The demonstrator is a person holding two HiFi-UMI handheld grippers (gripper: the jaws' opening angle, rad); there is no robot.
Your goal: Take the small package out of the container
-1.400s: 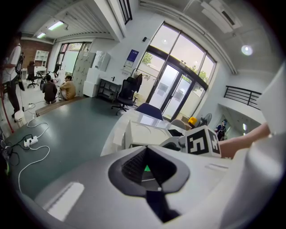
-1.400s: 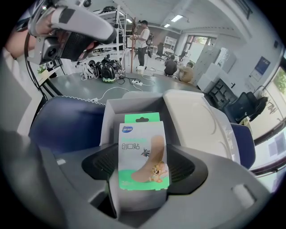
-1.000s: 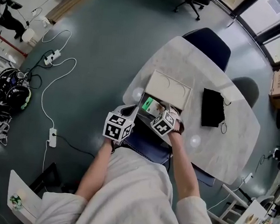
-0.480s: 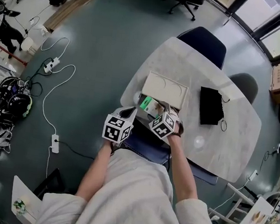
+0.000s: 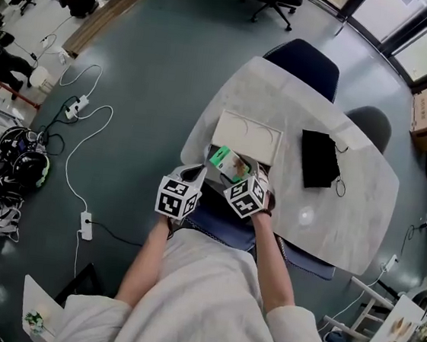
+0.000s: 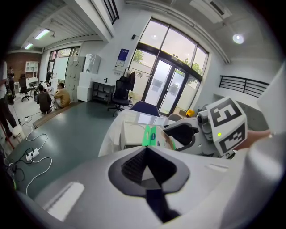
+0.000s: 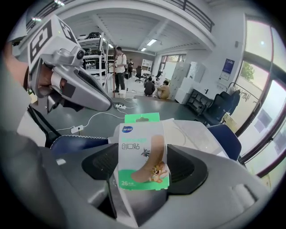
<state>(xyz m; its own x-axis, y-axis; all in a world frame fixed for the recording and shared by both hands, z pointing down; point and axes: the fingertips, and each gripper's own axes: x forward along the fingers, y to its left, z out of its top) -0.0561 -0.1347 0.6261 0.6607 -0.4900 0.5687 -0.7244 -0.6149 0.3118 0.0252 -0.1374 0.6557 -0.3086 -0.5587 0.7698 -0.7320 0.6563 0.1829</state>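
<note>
My right gripper (image 7: 144,179) is clamped on the package (image 7: 142,147) and holds it up by the near side of the box (image 5: 247,134) to get it out, while my left gripper (image 6: 147,166), jaws together and empty, hangs close by.

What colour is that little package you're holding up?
The small package is white with green top and bottom edges and a tan plaster with a cartoon picture; the right gripper view shows it best.

Small package (image 7: 142,152): front reads "创口贴", with "26" near its bottom left corner. Blue oval brand logo at its top is too small to read. Blue wall sign (image 6: 124,57) beside the glass doors: illegible. Left cube (image 5: 178,195) and right cube (image 5: 244,195) carry square black-and-white marker codes.
</note>
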